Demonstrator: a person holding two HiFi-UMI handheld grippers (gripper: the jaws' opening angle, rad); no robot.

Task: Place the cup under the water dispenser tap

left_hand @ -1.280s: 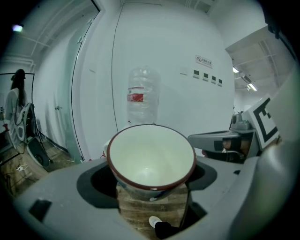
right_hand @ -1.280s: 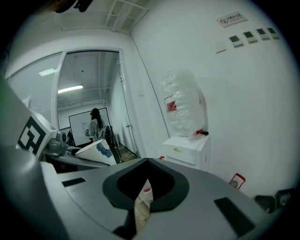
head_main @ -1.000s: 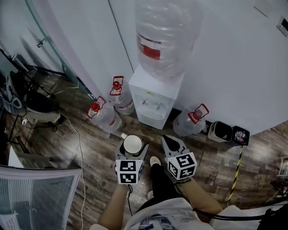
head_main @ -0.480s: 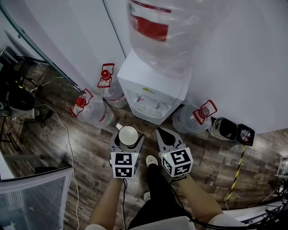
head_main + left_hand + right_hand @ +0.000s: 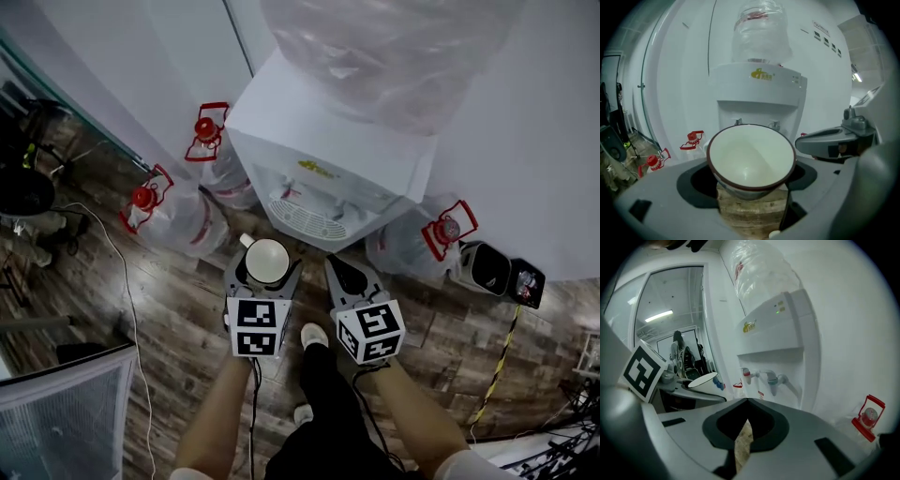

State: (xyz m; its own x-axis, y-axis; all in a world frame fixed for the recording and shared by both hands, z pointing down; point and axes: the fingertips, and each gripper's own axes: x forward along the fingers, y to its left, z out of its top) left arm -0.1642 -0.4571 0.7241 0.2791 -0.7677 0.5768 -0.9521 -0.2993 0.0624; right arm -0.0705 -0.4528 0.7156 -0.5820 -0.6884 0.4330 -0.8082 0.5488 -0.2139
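Sitting upright between left tool [image 5: 264, 274] jaws: cup [image 5: 267, 259], facing dispenser [image 5: 328, 155].

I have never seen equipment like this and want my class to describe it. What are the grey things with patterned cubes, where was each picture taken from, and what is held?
No robot here: a person holds hand tongs in each hand, and the cubes are part of them. The downward picture comes from a camera on the person's head. The other two come from cameras riding on each tongs, looking along the jaws. The left tongs grip an empty white cup. The right tongs are shut, holding nothing. Ahead stands a white water dispenser with two taps; the cup is not yet under them. Red-capped spare bottles stand on the wooden floor.
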